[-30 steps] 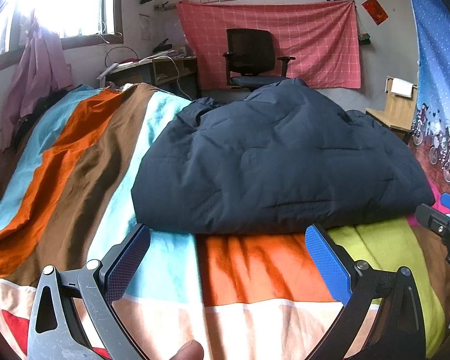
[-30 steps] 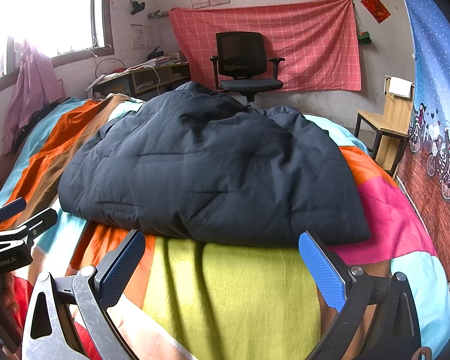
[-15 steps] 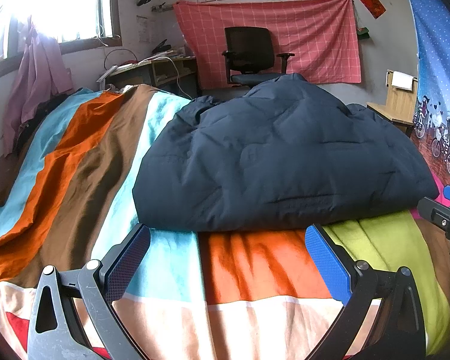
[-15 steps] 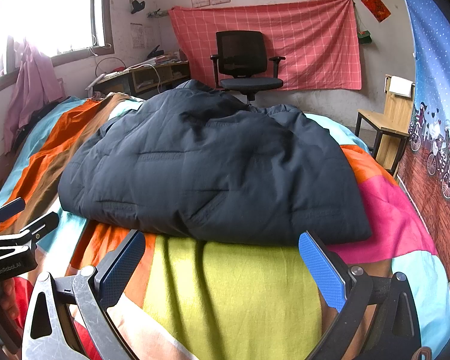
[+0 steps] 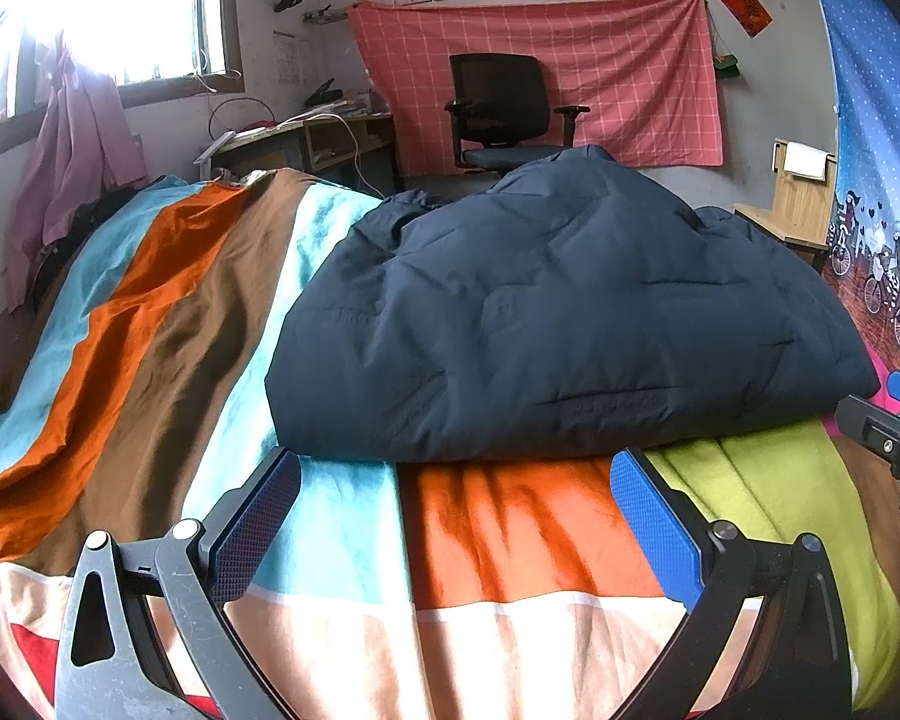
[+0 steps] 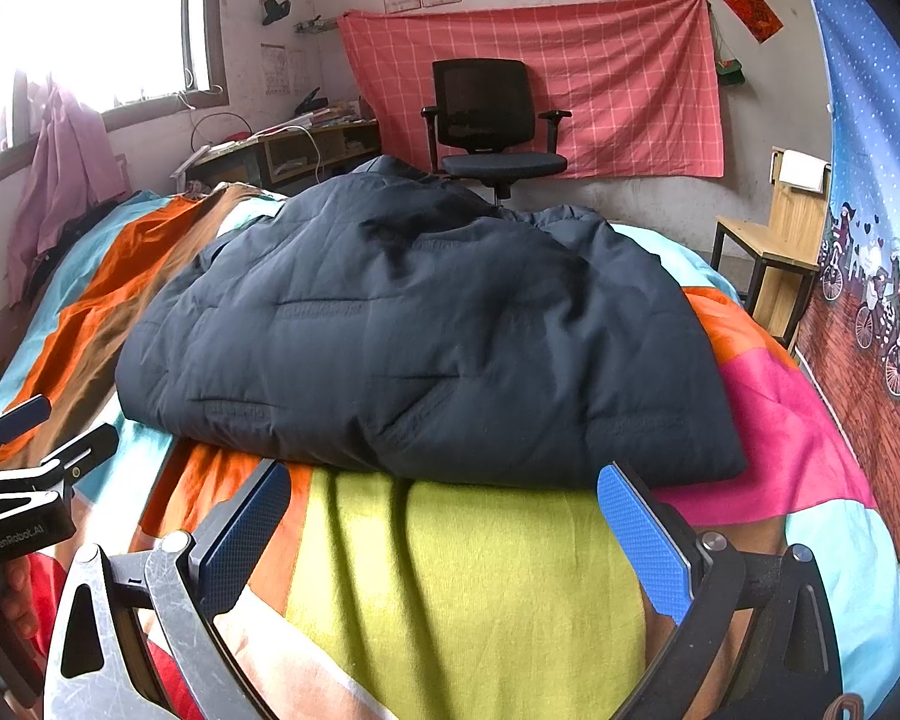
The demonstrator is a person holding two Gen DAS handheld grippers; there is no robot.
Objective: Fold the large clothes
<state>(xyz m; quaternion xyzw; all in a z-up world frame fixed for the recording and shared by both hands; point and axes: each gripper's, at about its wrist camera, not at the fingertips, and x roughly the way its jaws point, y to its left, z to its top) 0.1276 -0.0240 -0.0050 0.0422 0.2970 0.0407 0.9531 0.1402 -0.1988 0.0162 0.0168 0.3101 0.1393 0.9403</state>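
Both my left gripper (image 5: 455, 501) and right gripper (image 6: 443, 510) hang with jaws wide apart, holding nothing. The navy padded jacket (image 5: 564, 324) lies bunched just ahead of them on the striped bedspread (image 5: 150, 324). I judge a fold pending: next, pinch its near hem.

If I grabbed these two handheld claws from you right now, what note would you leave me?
Left gripper: open, empty, just short of the jacket's near edge.
Right gripper: open, empty, same spot further right.
Jacket: dark quilted, lying in a puffy, partly folded bundle on the striped bedspread.
Done: it looks folded over at least once; neither gripper touches it.
Left: probably grip the near edge and fold again, or flatten it.
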